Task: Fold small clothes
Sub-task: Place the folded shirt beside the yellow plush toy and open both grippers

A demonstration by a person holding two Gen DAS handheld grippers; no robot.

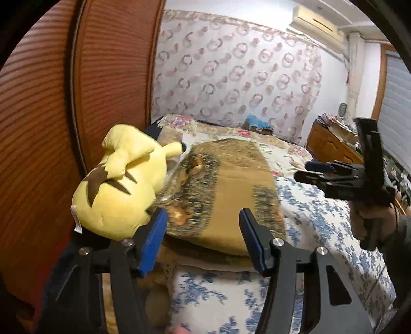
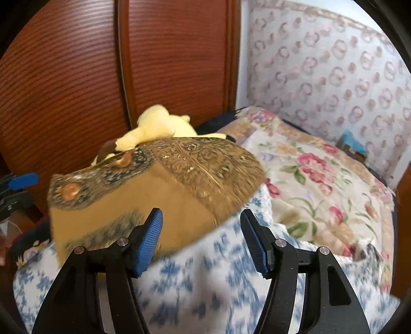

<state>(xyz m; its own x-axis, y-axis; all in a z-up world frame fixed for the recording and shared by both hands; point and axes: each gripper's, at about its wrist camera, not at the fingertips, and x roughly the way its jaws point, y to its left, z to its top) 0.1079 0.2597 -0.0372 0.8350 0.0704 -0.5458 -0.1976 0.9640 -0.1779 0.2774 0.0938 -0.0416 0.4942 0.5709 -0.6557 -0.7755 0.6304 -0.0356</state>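
Lying folded on the bed (image 2: 321, 179), the brown patterned cloth (image 1: 226, 195) sits on a blue-flowered white sheet (image 1: 323, 221), with its far edge reaching onto a rose-printed quilt (image 2: 316, 177). The left tongs (image 1: 203, 239) hang over the near edge of the cloth with the jaws apart and nothing between the blue pads (image 1: 154, 239); they do not touch the fabric. The right tongs (image 2: 201, 239) also stand open and empty, poised above the cloth's near corner and the sheet beside it. In the left wrist view the right tongs (image 1: 316, 172) show off to the right, held by a hand (image 1: 372, 221) in a dark sleeve, well clear of the cloth.

A yellow plush toy (image 1: 120, 185) lies against the cloth's left side, touching it, between the cloth and the reddish wooden slatted wardrobe door (image 1: 51, 115) that walls in that side of the bed. A curtain with ring patterns (image 1: 236, 72) hangs behind the bed, and a small blue thing (image 1: 257, 124) lies at its foot; what it is cannot be told. To the right stands a wooden cabinet (image 1: 331, 146) cluttered with items, and an air conditioner (image 1: 316, 23) is mounted high on the wall.
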